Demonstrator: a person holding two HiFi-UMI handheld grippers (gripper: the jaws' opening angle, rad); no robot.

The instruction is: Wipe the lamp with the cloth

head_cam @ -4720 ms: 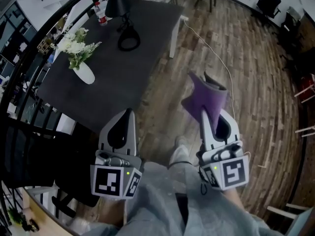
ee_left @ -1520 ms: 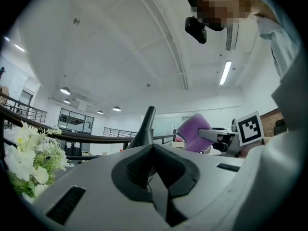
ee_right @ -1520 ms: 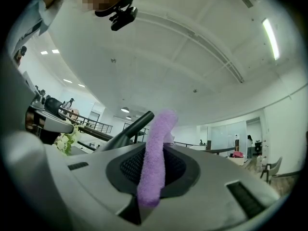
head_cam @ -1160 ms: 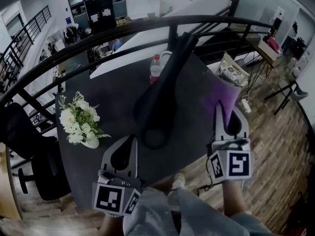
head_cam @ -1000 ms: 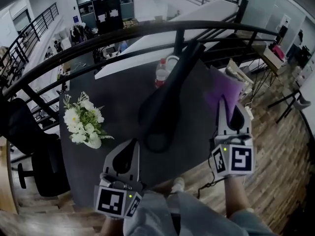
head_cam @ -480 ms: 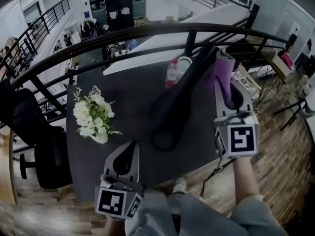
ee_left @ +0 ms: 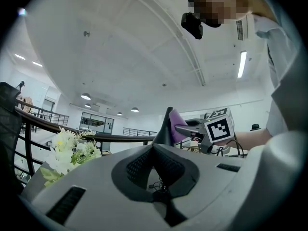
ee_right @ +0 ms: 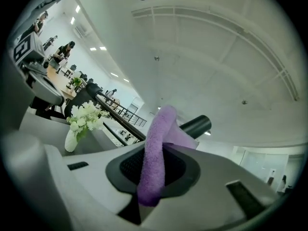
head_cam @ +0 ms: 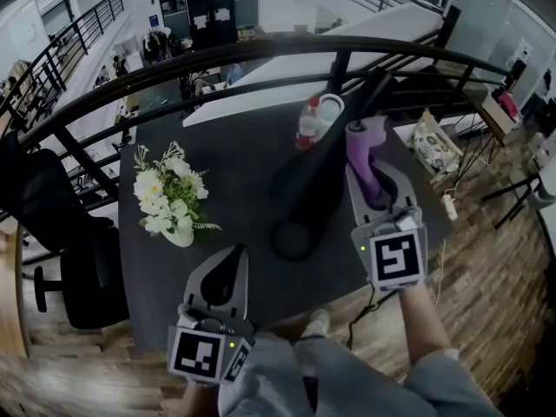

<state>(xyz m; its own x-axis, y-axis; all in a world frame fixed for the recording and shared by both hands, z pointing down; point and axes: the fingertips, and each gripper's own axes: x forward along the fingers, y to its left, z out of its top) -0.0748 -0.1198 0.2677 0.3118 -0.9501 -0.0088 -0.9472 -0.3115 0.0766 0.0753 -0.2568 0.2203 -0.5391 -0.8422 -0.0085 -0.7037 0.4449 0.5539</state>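
Note:
A black desk lamp [head_cam: 323, 176] stands on the dark table [head_cam: 234, 159], its ring base [head_cam: 294, 241] near me and its arm slanting up and away. My right gripper [head_cam: 361, 168] is shut on a folded purple cloth [head_cam: 364, 148], which sits right beside the lamp's arm; whether they touch I cannot tell. In the right gripper view the cloth [ee_right: 156, 153] hangs through the jaws of the right gripper [ee_right: 161, 147], with the lamp's black tube [ee_right: 195, 126] just behind. My left gripper [head_cam: 232, 254] hovers low by the table's near edge, shut and holding nothing. The left gripper view also shows the lamp [ee_left: 167, 125] and cloth [ee_left: 177, 128].
A white vase of white flowers [head_cam: 168, 201] stands left of the lamp. A plastic bottle [head_cam: 306, 122] and a white cup [head_cam: 330, 111] sit at the table's far edge against a black railing [head_cam: 217, 57]. A black chair [head_cam: 52, 233] is at left; wooden floor with a cable at right.
My right gripper has carried the purple cloth left and down, from near the lamp's upper end to beside its arm. The left gripper has stayed in place.

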